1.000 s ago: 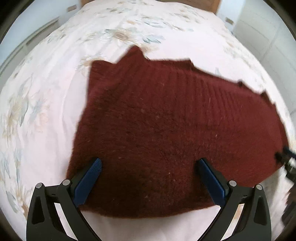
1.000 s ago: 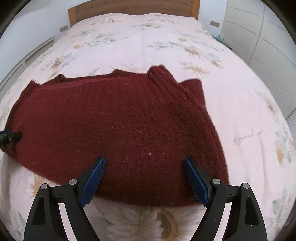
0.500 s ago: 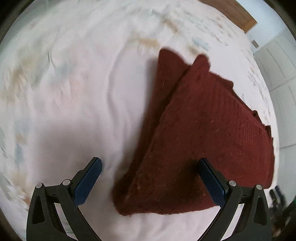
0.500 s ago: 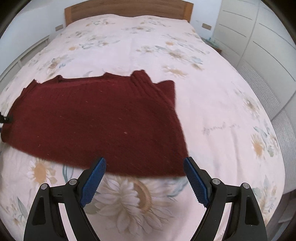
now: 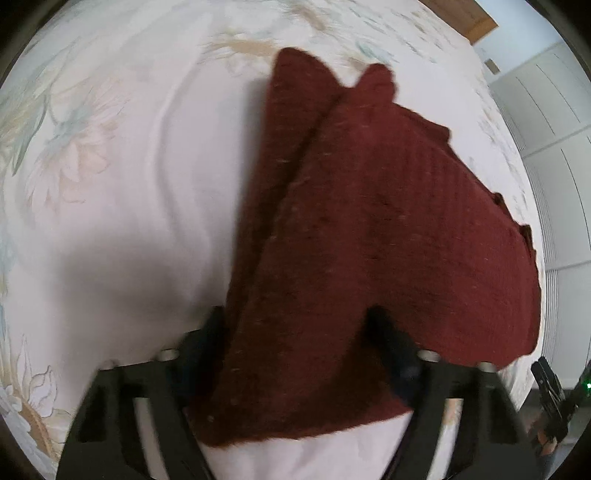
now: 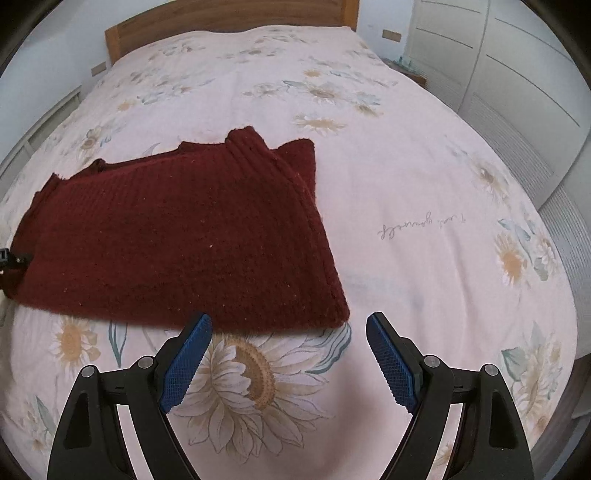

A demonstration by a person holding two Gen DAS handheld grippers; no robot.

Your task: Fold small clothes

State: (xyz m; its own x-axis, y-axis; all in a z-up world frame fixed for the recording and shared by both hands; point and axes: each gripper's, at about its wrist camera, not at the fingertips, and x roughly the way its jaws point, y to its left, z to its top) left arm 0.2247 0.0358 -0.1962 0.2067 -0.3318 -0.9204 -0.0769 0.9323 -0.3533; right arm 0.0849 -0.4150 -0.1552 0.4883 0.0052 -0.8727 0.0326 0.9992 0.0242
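Note:
A dark red knitted sweater [image 6: 177, 236] lies folded on the bed, its ribbed edge toward the headboard. In the left wrist view the sweater [image 5: 388, 229] fills the middle, and its near left corner lies between my left gripper's [image 5: 295, 332] spread fingers. The left fingers are blurred and stand apart on either side of the cloth. My right gripper [image 6: 288, 328] is open and empty, just in front of the sweater's near right corner, above the sheet. The left gripper's tip [image 6: 9, 256] shows at the sweater's left edge.
The bed has a pale pink floral sheet [image 6: 424, 206] and a wooden headboard [image 6: 229, 26]. White wardrobe doors [image 6: 517, 74] stand to the right. The right gripper's body [image 5: 554, 391] shows at the lower right of the left wrist view.
My right gripper has drawn back from the sweater and stays open. My left gripper has swung to the sweater's left side and come in over its near corner, fingers narrower than before.

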